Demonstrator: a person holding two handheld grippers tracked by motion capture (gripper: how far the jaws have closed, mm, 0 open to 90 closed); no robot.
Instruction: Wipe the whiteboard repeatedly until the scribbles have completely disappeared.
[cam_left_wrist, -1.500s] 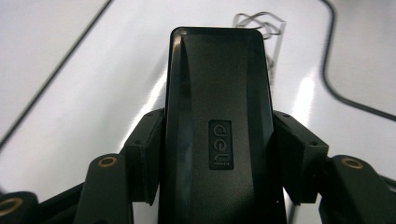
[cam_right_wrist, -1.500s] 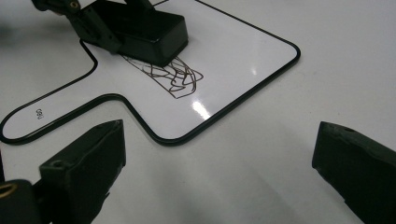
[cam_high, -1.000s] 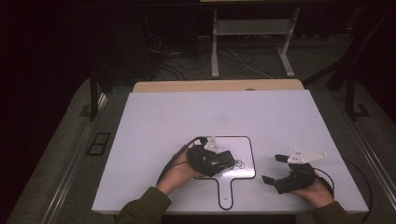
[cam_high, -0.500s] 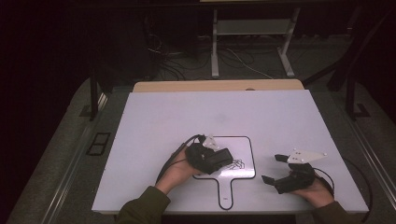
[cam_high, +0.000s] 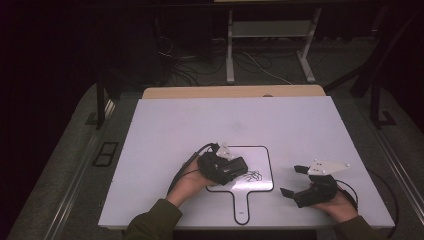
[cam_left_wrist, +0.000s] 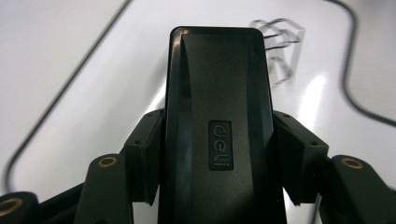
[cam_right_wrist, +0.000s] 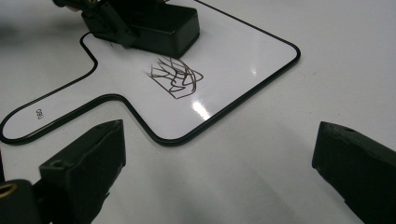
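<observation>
A small whiteboard (cam_high: 262, 159) with a black border and a handle lies on the white table (cam_high: 165, 130). A dark scribble (cam_high: 253, 176) marks its lower right part. My left gripper (cam_high: 231, 169) is shut on a black eraser (cam_high: 236, 167) that rests on the board just left of the scribble. In the left gripper view the eraser (cam_left_wrist: 219, 93) sits between the jaws, with the scribble (cam_left_wrist: 280, 46) just beyond its tip. My right gripper (cam_high: 292, 181) rests open on the table to the right of the board. In the right gripper view the scribble (cam_right_wrist: 176, 77) and eraser (cam_right_wrist: 163, 23) lie ahead.
The board's handle (cam_high: 241, 202) points toward the table's near edge. A wooden strip (cam_high: 235, 92) runs along the far edge. Cables and a metal stand (cam_high: 270, 30) are on the floor beyond. Dark floor surrounds the table.
</observation>
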